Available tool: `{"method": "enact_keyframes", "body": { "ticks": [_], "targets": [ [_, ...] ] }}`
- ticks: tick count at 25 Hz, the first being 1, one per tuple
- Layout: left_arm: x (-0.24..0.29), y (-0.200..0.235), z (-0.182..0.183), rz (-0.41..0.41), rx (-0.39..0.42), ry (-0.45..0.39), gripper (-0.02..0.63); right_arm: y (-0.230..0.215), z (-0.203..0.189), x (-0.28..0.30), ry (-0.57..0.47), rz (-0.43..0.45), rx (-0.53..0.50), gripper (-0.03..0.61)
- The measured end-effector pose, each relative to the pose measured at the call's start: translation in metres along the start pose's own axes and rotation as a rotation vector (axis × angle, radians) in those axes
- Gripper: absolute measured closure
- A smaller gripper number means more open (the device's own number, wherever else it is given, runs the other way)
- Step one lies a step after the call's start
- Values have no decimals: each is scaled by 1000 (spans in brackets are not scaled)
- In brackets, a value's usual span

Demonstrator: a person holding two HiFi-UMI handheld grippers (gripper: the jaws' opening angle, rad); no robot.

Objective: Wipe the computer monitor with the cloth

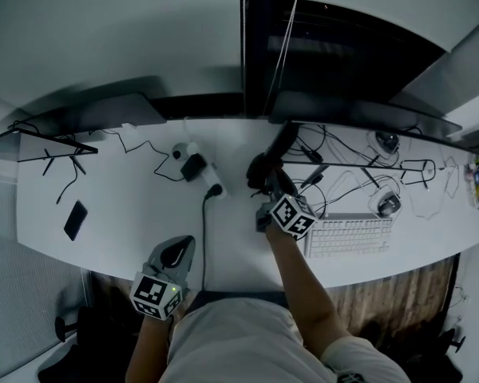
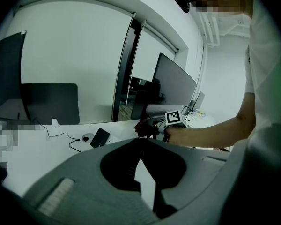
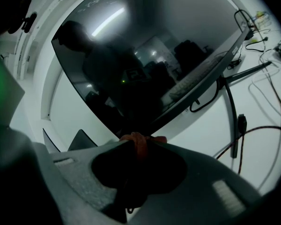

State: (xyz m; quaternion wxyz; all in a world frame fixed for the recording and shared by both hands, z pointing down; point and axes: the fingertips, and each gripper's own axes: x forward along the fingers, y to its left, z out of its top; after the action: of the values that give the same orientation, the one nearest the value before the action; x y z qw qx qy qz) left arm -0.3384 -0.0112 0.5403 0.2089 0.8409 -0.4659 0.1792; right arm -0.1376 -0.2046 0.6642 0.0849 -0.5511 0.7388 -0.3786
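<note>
Right gripper (image 3: 141,150): jaws clamped on the reddish cloth (image 3: 137,140), which is bunched at the jaw tips, lower centre of frame, just beside the lower edge of the monitor (image 3: 150,60). Left gripper (image 2: 140,143): jaw tips together, nothing between them.

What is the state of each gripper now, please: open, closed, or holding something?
Left gripper: closed, with nothing between its jaws.
Right gripper: closed on the red cloth, near the lower edge of the monitor.
</note>
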Motion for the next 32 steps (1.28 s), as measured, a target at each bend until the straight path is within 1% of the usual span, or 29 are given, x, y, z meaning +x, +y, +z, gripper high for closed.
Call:
{"method": "enact_keyframes", "body": {
  "ticks": [7, 10, 17, 25, 32],
  "targets": [
    [7, -19, 1, -10, 11, 6, 606, -16, 11, -5, -10, 9, 15, 506],
    [9, -26, -1, -7, 10, 10, 606, -28, 21, -11, -17, -1, 8, 506],
    [18, -50, -8, -12, 14, 24, 606, -45, 33, -19, -8, 10, -2, 506],
    [27, -70, -10, 9, 15, 33, 606, -70, 53, -31, -7, 11, -8, 506],
    [44, -99, -10, -2, 13, 42, 606, -96, 69, -41, -11, 22, 5, 506]
  ]
}}
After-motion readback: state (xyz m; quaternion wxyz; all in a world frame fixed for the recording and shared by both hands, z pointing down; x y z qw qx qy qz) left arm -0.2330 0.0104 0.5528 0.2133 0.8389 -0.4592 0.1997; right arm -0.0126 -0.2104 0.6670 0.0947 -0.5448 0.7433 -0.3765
